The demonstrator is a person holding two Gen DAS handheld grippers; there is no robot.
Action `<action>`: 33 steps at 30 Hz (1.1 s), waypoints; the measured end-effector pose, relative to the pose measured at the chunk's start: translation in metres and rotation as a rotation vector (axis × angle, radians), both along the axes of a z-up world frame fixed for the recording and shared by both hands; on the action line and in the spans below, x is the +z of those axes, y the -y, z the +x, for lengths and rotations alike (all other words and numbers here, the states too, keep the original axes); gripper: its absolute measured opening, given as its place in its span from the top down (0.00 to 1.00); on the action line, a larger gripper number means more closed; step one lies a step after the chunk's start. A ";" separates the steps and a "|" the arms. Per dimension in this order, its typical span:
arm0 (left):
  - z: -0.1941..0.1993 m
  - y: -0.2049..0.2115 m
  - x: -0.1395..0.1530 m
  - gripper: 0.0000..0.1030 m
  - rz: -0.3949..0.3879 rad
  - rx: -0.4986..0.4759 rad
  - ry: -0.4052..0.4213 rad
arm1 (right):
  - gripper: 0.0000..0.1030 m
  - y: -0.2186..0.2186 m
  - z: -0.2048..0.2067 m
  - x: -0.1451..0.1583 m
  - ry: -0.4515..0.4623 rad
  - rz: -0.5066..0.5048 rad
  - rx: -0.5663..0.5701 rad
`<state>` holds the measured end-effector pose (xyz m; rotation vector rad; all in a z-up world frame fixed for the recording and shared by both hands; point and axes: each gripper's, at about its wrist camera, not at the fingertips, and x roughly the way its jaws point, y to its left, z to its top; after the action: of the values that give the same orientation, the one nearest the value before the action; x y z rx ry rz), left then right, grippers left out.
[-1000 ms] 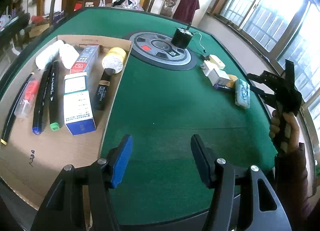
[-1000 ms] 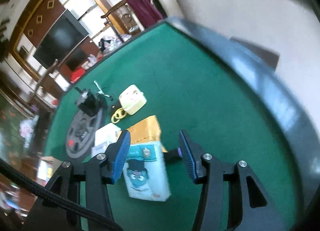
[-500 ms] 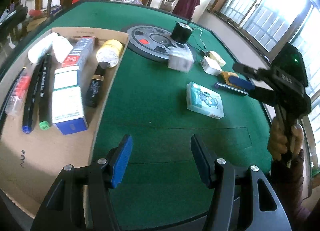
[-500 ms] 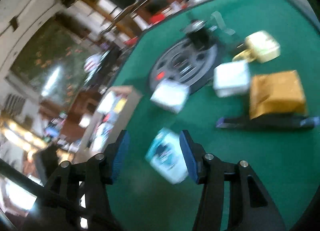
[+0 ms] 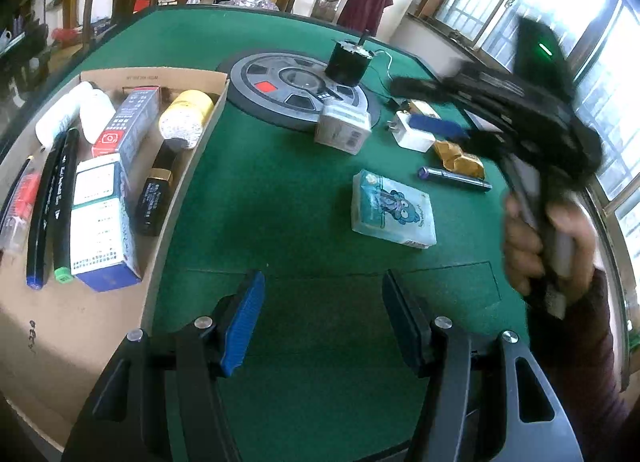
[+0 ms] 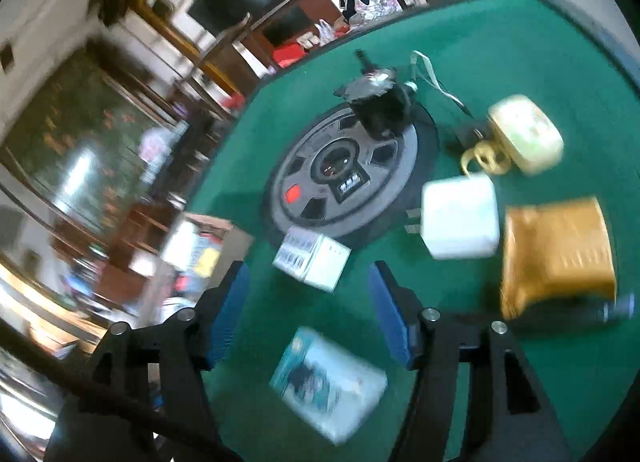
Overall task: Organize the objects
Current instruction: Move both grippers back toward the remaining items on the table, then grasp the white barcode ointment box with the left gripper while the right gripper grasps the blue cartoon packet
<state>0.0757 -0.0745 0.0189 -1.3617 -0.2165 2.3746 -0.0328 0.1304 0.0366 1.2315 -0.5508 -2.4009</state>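
Cardboard tray (image 5: 132, 326) is seen furthest left of the round grey centre console (image 5: 280, 83), on the green felt table (image 5: 280, 189). Packed in it are two black markers (image 5: 60, 197), a blue-and-white box (image 5: 100, 234) printed with rows of characters too small to be read, a red-and-blue carton (image 5: 128, 123), a black tube (image 5: 154, 197) with gold lettering that cannot be made out, and a yellow-capped roll (image 5: 185, 117). Nothing is held by the left gripper (image 5: 320, 318), whose blue-padded jaws stand half apart over bare felt in front of the console.

Against the console's near rim a small white box (image 5: 342, 127) with a barcode-like label is found; a black cylinder (image 5: 348, 61) stands on the console's far side. In front of and to the right of the console a tissue pack (image 5: 392, 209) bearing a blue cartoon figure lies flat. Right of the console a white plug adapter (image 5: 408, 129), a gold foil packet (image 5: 460, 157) and a dark pen (image 5: 454, 177) are grouped close together.

The right gripper (image 6: 308, 302) is seen with its jaws opening and nothing pressed between them, poised over the small white box and the tissue pack, gripped by a hand (image 5: 544, 238) at the far right.
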 end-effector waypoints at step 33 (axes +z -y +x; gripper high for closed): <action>-0.123 -0.059 -0.002 0.44 -0.377 -0.300 -0.240 | 0.36 -0.041 0.015 -0.031 0.089 -0.416 0.069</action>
<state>-0.0470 -0.0158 0.0166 -1.1435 0.4903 2.3623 -0.0179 0.1710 0.0059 1.1508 -0.9610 -2.0423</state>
